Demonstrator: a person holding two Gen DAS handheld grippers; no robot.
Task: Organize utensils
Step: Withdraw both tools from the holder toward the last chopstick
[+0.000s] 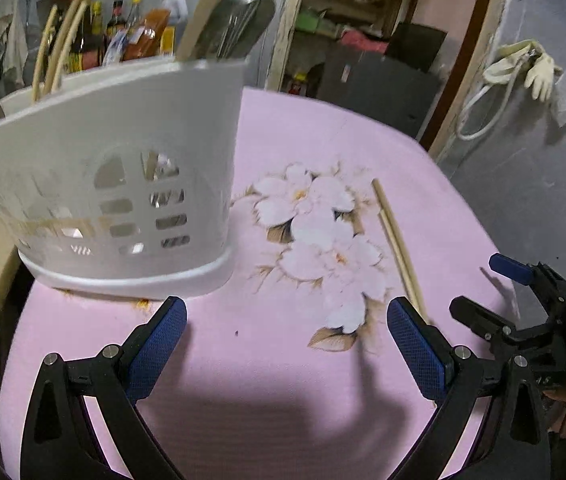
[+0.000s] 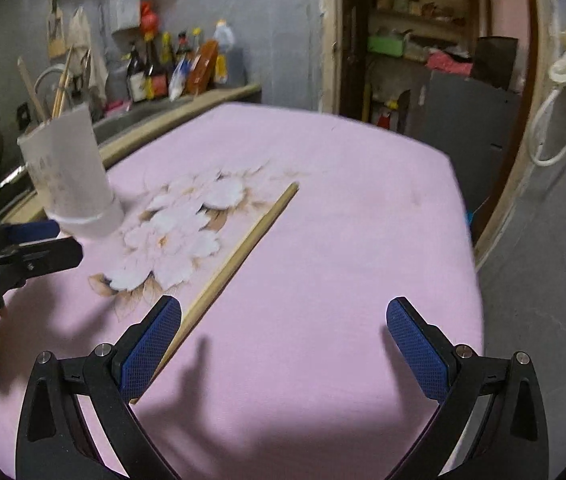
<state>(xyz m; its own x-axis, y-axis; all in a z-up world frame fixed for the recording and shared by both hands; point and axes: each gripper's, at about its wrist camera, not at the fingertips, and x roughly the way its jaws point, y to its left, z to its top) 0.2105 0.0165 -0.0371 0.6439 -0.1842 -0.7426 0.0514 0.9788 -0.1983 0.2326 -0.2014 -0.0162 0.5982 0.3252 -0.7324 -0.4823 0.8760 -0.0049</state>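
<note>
A white slotted utensil holder (image 1: 115,192) stands on the pink cloth, close ahead-left of my left gripper (image 1: 287,344); it also shows in the right wrist view (image 2: 71,180). Chopsticks (image 1: 59,44) and a dark utensil (image 1: 239,24) stick out of it. A pair of wooden chopsticks (image 1: 397,244) lies flat on the cloth, its near end beside my left gripper's right finger. In the right wrist view the pair (image 2: 243,248) runs past the left finger of my right gripper (image 2: 283,344). Both grippers are open and empty.
The table (image 2: 343,240) has a pink cloth with a flower print. Bottles (image 2: 179,64) stand on a counter behind. The table's right edge drops to a grey floor. A doorway with shelves (image 2: 415,32) is at the back.
</note>
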